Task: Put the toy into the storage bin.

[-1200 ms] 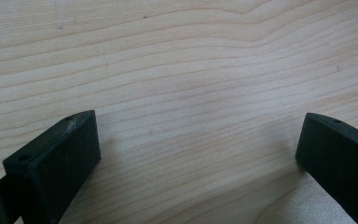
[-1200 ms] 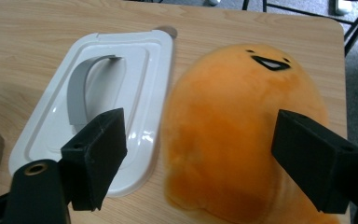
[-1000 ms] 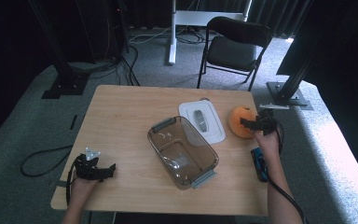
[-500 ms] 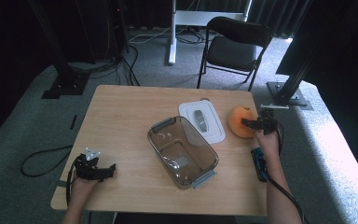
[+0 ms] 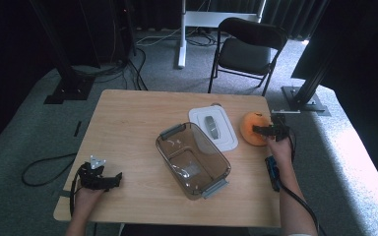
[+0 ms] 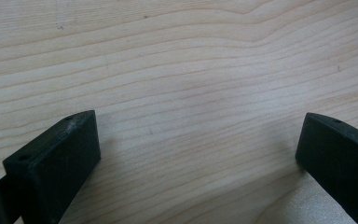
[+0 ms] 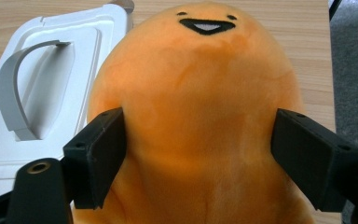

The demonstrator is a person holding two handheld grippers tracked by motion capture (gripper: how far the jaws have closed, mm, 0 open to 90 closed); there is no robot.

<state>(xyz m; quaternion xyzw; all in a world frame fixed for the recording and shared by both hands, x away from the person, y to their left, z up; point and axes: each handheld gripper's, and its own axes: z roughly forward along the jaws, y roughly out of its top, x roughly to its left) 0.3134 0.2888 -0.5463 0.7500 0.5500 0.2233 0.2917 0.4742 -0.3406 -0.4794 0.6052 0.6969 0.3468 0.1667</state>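
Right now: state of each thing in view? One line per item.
Orange plush toy: on the table, between the right gripper's jaws, left jaw pressing its side.
Clear container: open, empty, lid off.
White lid: flat on the table beside the container, handle up.
Right gripper: jaws around the plush, grasp not clearly closed.
Left gripper: open, over bare table.

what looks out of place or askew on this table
Nothing is spilled or damaged. The clear container sits skewed to the table edges, empty, its white lid off beside it. The orange plush toy sits near the right edge.
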